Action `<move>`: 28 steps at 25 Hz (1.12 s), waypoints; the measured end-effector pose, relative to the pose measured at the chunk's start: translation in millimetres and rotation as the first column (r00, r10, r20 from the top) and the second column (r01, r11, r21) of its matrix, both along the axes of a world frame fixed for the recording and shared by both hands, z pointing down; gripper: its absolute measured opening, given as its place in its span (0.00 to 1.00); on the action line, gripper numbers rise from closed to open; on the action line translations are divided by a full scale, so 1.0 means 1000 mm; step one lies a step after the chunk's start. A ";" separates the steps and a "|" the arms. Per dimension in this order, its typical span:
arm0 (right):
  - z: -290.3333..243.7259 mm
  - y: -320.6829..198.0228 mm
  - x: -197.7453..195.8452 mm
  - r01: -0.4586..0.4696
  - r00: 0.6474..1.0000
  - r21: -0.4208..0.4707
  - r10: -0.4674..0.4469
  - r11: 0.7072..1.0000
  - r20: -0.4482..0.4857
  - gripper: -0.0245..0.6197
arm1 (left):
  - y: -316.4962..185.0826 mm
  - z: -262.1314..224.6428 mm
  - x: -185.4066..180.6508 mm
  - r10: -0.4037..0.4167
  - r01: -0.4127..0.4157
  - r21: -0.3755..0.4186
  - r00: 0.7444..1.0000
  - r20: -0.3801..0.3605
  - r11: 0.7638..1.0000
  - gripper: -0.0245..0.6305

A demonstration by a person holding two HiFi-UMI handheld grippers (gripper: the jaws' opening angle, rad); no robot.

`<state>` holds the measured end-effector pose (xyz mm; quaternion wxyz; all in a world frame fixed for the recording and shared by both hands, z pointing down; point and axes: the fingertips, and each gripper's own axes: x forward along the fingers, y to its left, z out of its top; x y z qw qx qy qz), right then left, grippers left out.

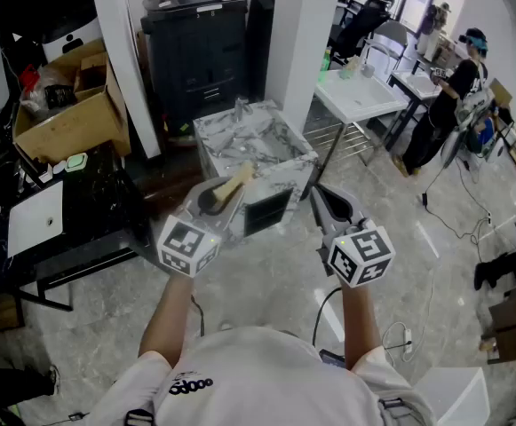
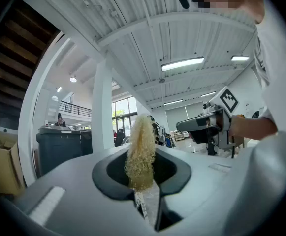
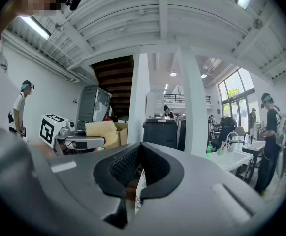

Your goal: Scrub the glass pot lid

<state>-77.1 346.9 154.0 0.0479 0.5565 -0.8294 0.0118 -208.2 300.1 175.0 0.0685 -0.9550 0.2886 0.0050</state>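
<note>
- Scrub pad: the near end is buried between the fingers of the left gripper, which are clamped on it. The buried length cannot be told.
- Marbled bench: both grippers cover the near edge and the front.
- Dark square panel, on the bench front: partly covered, kind not identifiable.
- Right gripper: the fingers are drawn together. The thin slit between them shows a white-and-brown sliver, too narrow to name.
- Copier: the top is cut by the picture's far edge.
- Cardboard box, far left: the contents are dark and too small to identify.
- Person, far right: small, no detail readable.
- White shirt: cut by the near edge, and the print is too small to read.
</note>
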 end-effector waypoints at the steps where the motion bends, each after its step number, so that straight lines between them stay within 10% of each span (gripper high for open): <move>1: 0.001 0.001 -0.001 0.004 1.000 -0.002 -0.004 1.000 -0.008 0.04 | -0.001 0.000 0.001 -0.001 0.001 0.002 1.000 0.001 1.000 0.14; 28: 0.017 0.023 0.064 0.063 0.996 0.040 -0.066 0.997 0.053 0.04 | 0.031 0.025 0.072 -0.039 0.040 -0.022 0.998 0.048 0.999 0.15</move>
